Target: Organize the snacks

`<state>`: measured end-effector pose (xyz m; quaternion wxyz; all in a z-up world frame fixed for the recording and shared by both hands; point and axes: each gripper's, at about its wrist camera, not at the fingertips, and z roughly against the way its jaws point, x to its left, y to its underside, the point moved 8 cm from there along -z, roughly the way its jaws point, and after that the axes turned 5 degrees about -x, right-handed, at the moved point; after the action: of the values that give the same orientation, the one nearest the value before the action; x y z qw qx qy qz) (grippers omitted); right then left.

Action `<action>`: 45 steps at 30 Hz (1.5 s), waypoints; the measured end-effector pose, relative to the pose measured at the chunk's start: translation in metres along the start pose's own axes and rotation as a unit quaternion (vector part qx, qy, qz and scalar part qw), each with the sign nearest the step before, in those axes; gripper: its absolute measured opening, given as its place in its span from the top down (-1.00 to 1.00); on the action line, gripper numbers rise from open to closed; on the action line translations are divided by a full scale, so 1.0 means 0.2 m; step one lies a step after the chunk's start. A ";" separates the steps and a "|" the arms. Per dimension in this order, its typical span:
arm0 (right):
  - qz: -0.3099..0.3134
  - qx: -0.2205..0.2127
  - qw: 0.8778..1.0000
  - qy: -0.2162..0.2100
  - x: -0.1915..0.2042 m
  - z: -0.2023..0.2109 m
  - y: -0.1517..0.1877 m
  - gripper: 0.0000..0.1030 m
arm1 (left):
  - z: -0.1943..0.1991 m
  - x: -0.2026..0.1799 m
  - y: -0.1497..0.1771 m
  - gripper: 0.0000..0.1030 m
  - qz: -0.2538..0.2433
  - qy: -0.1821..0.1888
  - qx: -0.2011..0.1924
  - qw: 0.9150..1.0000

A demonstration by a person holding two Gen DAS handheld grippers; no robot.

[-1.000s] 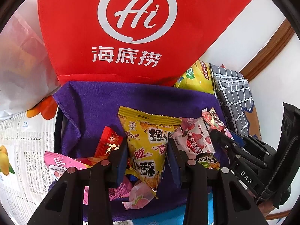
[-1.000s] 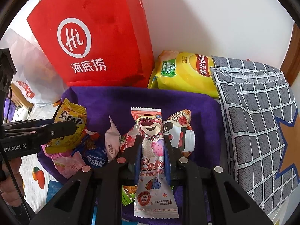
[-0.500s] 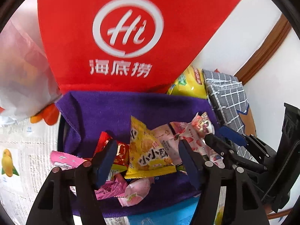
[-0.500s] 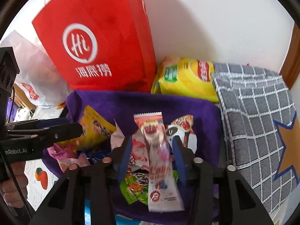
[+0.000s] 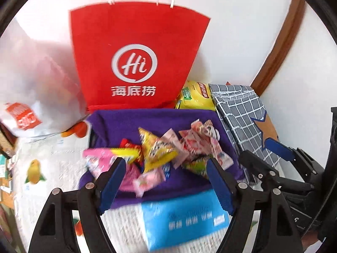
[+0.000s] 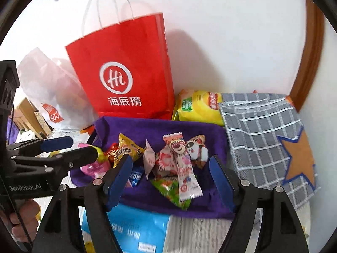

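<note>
Fig.: left gripper (image 5: 166, 169) & right gripper (image 6: 170, 168), jaws just opened, nothing between them, above purple cloth-lined tray (image 6: 160, 126). Risk: loose foil snack packets (image 6: 181, 164) piled w/ overlap may slide off.

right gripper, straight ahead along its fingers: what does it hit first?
Most likely the long pink bear-print snack packet lying on top of the snack pile in the purple-lined basket. The right gripper is open and empty above it; depth is hard to judge through the fisheye.
</note>
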<state>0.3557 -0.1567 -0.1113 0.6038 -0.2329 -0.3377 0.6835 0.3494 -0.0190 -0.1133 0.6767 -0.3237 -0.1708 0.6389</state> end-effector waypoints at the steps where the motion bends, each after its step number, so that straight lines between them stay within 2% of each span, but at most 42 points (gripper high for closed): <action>1: -0.002 0.000 1.000 -0.002 0.01 0.05 0.02 -0.46 | 0.04 0.01 0.02 -0.50 0.003 -0.004 -0.003 1.000; 6: 0.001 0.006 1.000 0.004 0.04 0.24 0.16 -0.46 | 0.29 0.02 0.18 -0.50 0.007 -0.008 -0.035 0.999; 10: -0.012 -0.005 1.000 0.006 0.03 0.44 0.29 -0.48 | 0.43 -0.01 0.31 -0.50 -0.013 -0.038 -0.048 0.998; 13: -0.021 -0.028 0.999 0.002 0.03 0.60 0.36 -0.72 | 0.52 -0.06 0.41 -0.63 -0.025 -0.045 -0.054 0.997; 16: -0.020 -0.052 0.998 0.008 0.04 0.75 0.43 -0.88 | 0.59 -0.10 0.51 -0.65 -0.025 -0.042 -0.058 0.997; 19: -0.027 -0.056 0.998 0.027 0.02 0.85 0.51 -0.98 | 0.67 -0.12 0.60 -0.69 -0.026 -0.047 -0.066 0.996; 23: -0.031 -0.051 0.997 0.040 0.00 0.95 0.61 -1.00 | 0.78 -0.17 0.69 -0.78 -0.032 -0.041 -0.076 0.996; 27: -0.034 -0.054 0.997 0.048 0.00 1.06 0.69 -1.00 | 0.89 -0.21 0.72 -0.82 -0.039 -0.050 -0.094 0.994; 32: -0.027 -0.071 0.995 0.068 -0.01 1.15 0.71 -1.00 | 0.92 -0.23 0.74 -0.82 -0.044 -0.089 -0.102 0.990; 45: -0.034 -0.086 0.994 0.062 -0.03 1.24 0.73 -1.00 | 0.98 -0.30 0.77 -0.82 -0.047 -0.077 -0.107 0.990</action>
<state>0.0789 -0.2141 -0.0565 0.6245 -0.3142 -0.3648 0.6150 0.1002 -0.0395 -0.0599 0.6521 -0.3355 -0.3051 0.6076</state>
